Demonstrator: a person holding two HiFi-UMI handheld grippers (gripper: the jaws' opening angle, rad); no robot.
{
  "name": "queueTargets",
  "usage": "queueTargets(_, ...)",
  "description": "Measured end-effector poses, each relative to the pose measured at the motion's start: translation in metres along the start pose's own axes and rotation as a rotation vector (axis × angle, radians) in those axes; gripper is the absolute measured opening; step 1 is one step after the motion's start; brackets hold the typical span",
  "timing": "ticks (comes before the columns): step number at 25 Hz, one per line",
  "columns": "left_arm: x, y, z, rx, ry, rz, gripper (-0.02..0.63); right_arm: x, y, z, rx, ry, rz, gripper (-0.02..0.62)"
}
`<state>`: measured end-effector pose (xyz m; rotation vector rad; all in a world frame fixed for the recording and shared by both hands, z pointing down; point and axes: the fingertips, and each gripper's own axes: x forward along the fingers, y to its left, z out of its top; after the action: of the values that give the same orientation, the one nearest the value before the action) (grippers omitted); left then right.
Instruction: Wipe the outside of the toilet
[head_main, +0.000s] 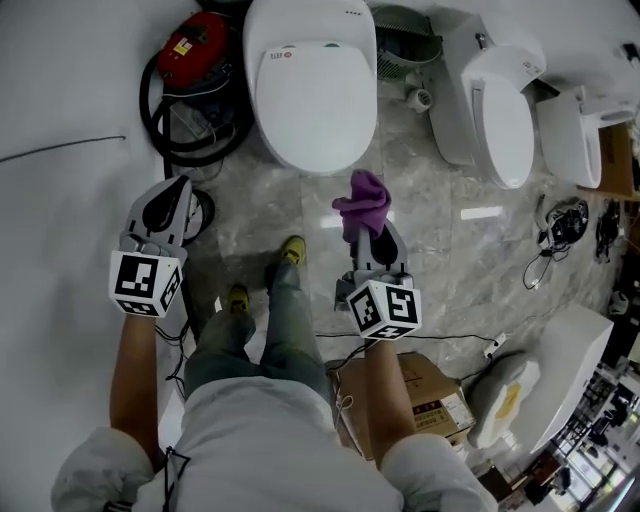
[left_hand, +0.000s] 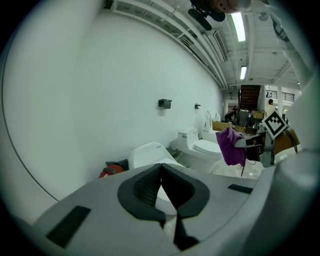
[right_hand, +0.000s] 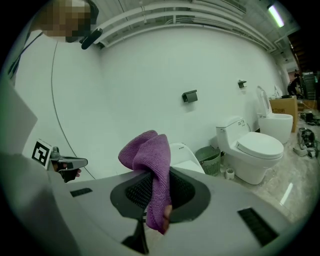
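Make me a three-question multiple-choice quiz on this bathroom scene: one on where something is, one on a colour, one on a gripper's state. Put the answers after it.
1. Where is the red machine with the black hose?
A. On the floor at the left of the closed toilet
B. On that toilet's lid
C. Hanging on the wall

2. What colour is the cloth held in the right gripper?
A. Yellow
B. Purple
C. White

3. How is the left gripper?
A. Shut on a brush
B. Wide open
C. Shut, with nothing in it

Answers:
1 A: the head view shows it on the floor by the toilet's left side.
2 B: the cloth is purple in all three views.
3 C: the left gripper view shows the jaws meeting with nothing between them.
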<state>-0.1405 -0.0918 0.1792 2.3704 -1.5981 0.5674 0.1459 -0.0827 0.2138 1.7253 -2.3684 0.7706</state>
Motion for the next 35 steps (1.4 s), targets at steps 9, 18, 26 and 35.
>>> queueTargets(9,0.007,0.040,-0.084,-0.056,-0.027,0.023,0.017,0.027,0.015,-0.064,-0.017,-0.065,-0.042,0.067)
queueTargets(18,0.032,0.061,-0.178,-0.078,-0.039,0.045,0.017,0.068,0.012,-0.148,-0.018,-0.109,-0.067,0.067)
queueTargets(26,0.084,0.079,-0.273,-0.107,-0.029,0.083,0.017,0.120,-0.017,-0.223,0.031,-0.165,-0.069,0.067)
queueTargets(35,0.137,0.076,-0.354,-0.093,-0.041,0.069,0.017,0.178,-0.043,-0.302,0.017,-0.189,-0.047,0.067)
